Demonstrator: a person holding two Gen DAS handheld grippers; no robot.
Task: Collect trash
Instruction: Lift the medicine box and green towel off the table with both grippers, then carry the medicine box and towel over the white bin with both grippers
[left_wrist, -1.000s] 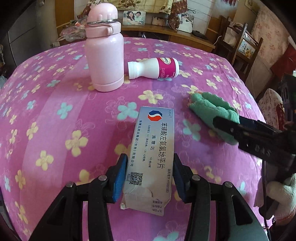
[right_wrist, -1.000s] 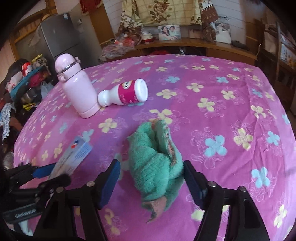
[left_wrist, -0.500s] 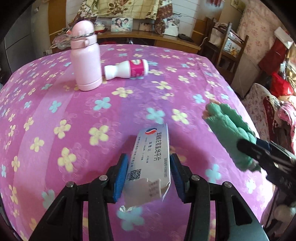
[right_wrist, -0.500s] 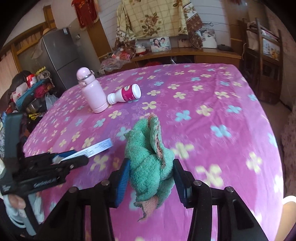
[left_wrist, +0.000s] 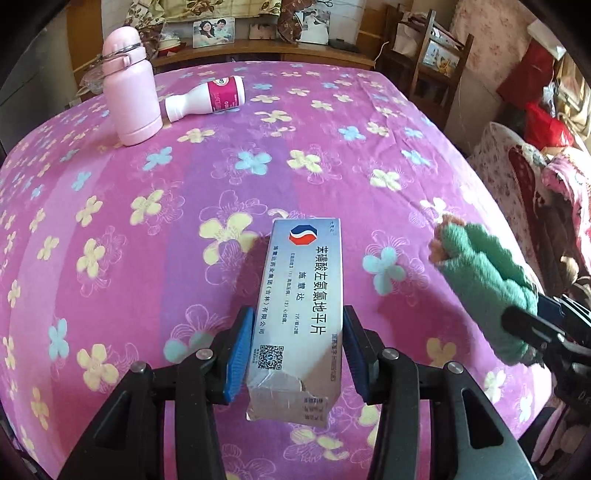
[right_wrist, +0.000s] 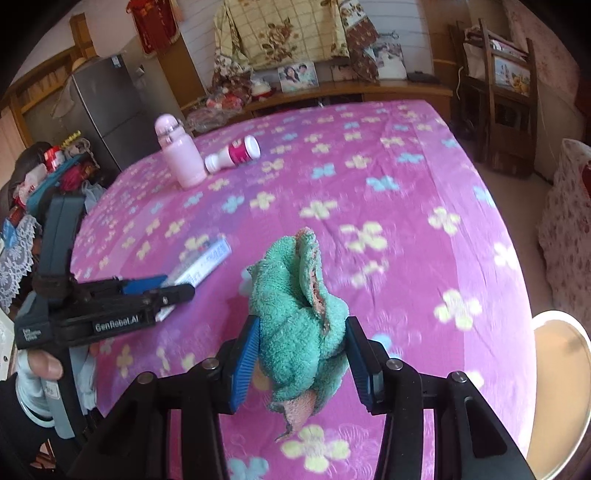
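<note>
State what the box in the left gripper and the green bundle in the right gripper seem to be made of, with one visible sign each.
Box: thin glossy card, probably; its torn end flap is creased and the printed face shines. Green bundle: looped terry cloth, likely cotton or similar; fuzzy pile, soft folds bulging between the pads.

"GenRobot.AI" on left gripper (right_wrist: 177, 291)

1. Left gripper (left_wrist: 297, 354): black angular arms, ribbed blue pads (left_wrist: 239, 356), round silver screws (left_wrist: 202, 354) at the joints.
2. Right gripper (right_wrist: 301, 360): same build, with black arms, blue pads, silver screws.
3. From the right wrist view, the left gripper's black side bears white "GenRobot.AI" lettering (right_wrist: 116, 325).
4. A pale blue sleeve (right_wrist: 31, 400) shows beneath it.
</note>
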